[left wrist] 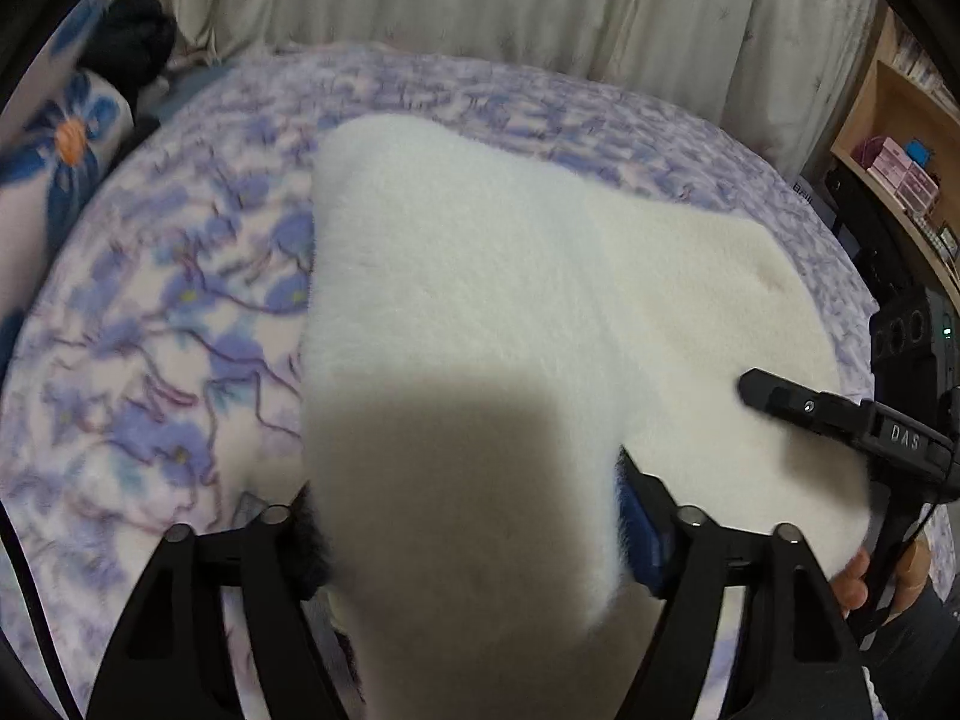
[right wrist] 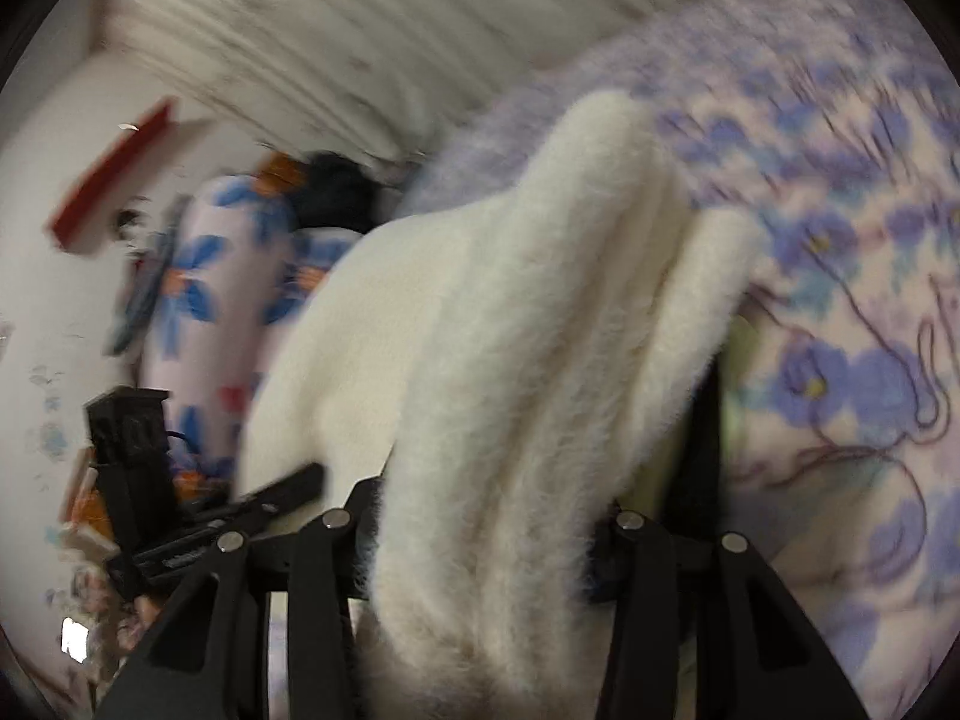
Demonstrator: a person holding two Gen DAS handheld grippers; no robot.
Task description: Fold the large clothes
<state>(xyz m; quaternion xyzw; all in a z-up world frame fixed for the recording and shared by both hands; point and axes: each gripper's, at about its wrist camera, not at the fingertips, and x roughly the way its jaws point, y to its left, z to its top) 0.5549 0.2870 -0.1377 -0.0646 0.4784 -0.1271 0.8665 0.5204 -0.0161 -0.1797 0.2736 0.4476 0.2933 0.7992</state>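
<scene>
Through your left wrist camera, the only container is the wooden shelf unit (left wrist: 900, 138) past the bed's right edge; its open compartment holds a stack of pink boxes (left wrist: 903, 171) with a small blue item on top. The bed (left wrist: 180, 312) wears a plush blanket printed with purple-blue flowers and thin vine lines. The white fleece garment (left wrist: 510, 312) lies across the middle of the bed, thick and fuzzy, with a rounded far corner toward the head. Your left gripper (left wrist: 468, 516) has that fleece filling the gap between its fingers, so it is clamped on the near fold; blue pads show against the pile. Your right gripper (left wrist: 840, 420) reaches in from the right edge, its matte black finger lying over the garment's right side. Pleated cream curtains (left wrist: 480, 6) hang behind the bed, and a flower-print pillow (left wrist: 66, 144) with a black furry item (left wrist: 135, 36) beside it sits at the far left corner.

Through your right wrist camera, blurred by motion, the right gripper (right wrist: 486, 528) pinches a lifted ridge of the same garment (right wrist: 528, 330), which rises in soft, long-piled folds between its fingers. The left gripper (right wrist: 264, 498) shows at the garment's left side, touching the fleece. The floral bed (right wrist: 840, 300) runs along the right, and the pillow (right wrist: 204, 300) stands at the left.
</scene>
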